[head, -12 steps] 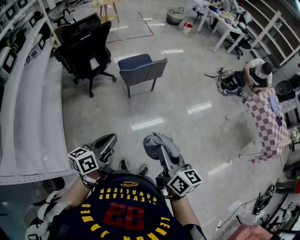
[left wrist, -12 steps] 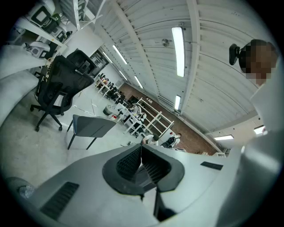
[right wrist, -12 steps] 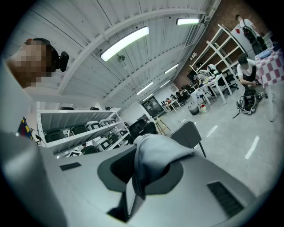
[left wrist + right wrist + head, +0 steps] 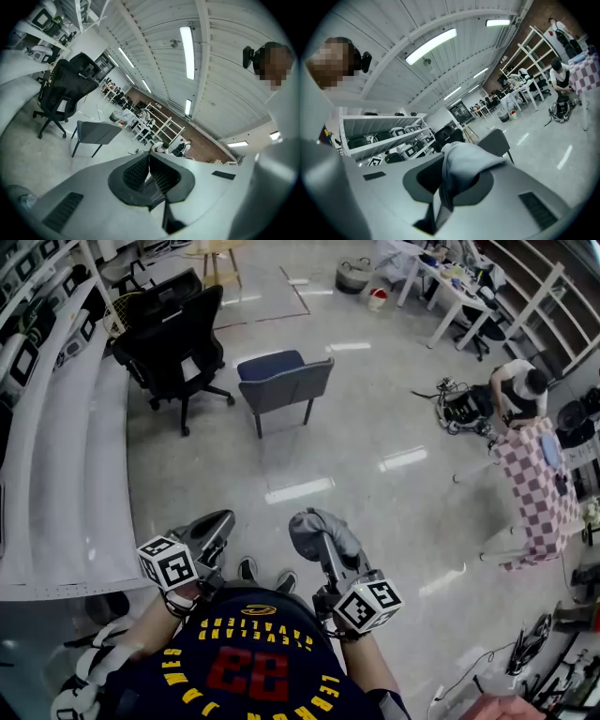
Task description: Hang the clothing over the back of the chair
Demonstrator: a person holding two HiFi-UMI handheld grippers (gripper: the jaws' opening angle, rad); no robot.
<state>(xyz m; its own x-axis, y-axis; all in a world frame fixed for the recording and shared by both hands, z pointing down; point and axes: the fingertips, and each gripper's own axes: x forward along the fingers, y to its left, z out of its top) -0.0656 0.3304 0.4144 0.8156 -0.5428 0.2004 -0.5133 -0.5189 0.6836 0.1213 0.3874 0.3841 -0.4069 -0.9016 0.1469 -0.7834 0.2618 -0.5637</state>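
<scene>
A grey chair with a blue seat (image 4: 281,379) stands out on the floor, well ahead of both grippers; it also shows as the chair (image 4: 96,133) and the chair (image 4: 499,140) in the two gripper views. My right gripper (image 4: 317,538) is shut on a bunched grey piece of clothing (image 4: 328,521). In the right gripper view the clothing (image 4: 464,161) drapes over the right gripper (image 4: 443,185) and hangs down between the pads. Beside it, my left gripper (image 4: 217,519) holds nothing, and the left gripper (image 4: 149,171) has its pads meeting.
A black office chair (image 4: 173,338) stands left of the grey chair. A long white shelf unit (image 4: 56,474) runs along the left. At the right are a table with a checked cloth (image 4: 539,484), a crouching person (image 4: 516,385) and floor cables (image 4: 520,648). White desks (image 4: 450,287) stand at the back.
</scene>
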